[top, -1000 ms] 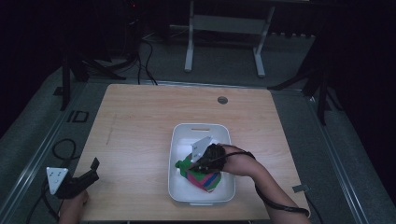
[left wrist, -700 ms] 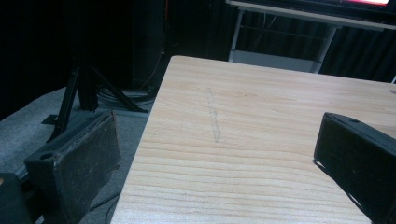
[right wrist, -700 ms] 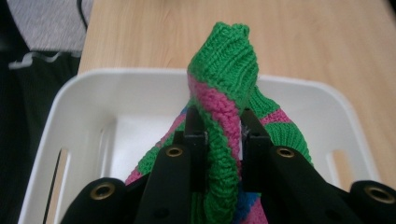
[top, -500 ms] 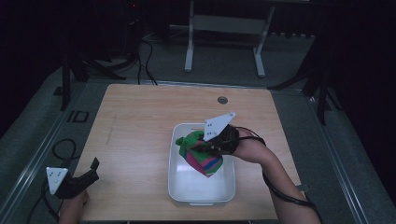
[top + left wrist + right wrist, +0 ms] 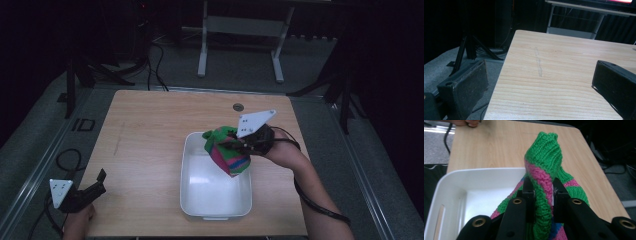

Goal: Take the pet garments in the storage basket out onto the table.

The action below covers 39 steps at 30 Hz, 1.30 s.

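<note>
- Nearest, at the table's front left corner and well apart from the white rectangular plastic tub (image 5: 197,200), the left gripper (image 5: 92,190) is held wide open with nothing between its jaws.
- Above the tub's far right corner, the green, pink and blue striped knitted item (image 5: 227,150) is pinched in the closed right gripper (image 5: 541,192).
- The knit should be lifted clear of the tub's rim before it is carried sideways, so that the hanging folds are not snagged.

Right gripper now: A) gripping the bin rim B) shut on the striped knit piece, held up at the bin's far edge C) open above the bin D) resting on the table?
B: the right gripper has both jaws pinching the green and pink knit piece, raised over the white bin.
</note>
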Motion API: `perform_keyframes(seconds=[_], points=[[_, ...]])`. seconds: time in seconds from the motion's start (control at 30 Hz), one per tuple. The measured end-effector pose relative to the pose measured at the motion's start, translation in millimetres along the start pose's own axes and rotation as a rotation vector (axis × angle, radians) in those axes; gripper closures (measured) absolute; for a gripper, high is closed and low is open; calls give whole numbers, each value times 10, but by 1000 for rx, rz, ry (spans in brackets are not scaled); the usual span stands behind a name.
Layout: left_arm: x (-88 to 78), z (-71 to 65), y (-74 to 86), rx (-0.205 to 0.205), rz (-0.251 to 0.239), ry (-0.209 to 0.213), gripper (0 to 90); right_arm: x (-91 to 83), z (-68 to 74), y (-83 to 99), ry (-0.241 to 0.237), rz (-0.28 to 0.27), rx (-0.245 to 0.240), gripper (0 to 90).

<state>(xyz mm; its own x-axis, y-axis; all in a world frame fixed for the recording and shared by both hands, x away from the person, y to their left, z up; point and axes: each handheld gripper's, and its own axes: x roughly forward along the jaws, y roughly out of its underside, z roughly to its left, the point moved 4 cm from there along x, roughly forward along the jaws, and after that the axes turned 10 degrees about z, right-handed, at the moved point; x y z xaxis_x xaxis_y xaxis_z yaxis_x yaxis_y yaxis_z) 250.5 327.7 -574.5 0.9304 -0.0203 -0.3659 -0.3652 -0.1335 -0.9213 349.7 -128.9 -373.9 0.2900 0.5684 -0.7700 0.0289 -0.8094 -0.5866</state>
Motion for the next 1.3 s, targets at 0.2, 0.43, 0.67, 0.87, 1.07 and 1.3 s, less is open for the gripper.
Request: perform_keyframes(seconds=[0.2,0.43,0.67,0.87,1.07,1.3], points=[[1,-2,0,2,0,-1,9,-212,-136,212,64,-5,56,774],[2,-3,1,3,0,-3,9,-376,-299,561,130,16,146,774],[5,-4,0,7,0,-6,9,-472,-391,923,175,57,221,774],[4,-7,2,9,3,-8,9,-560,-418,1147,205,53,268,773],[5,-8,3,6,3,-6,10,-485,-439,1362,215,57,323,773],[5,-7,3,6,3,-6,9,-264,-477,1633,226,73,389,772]])
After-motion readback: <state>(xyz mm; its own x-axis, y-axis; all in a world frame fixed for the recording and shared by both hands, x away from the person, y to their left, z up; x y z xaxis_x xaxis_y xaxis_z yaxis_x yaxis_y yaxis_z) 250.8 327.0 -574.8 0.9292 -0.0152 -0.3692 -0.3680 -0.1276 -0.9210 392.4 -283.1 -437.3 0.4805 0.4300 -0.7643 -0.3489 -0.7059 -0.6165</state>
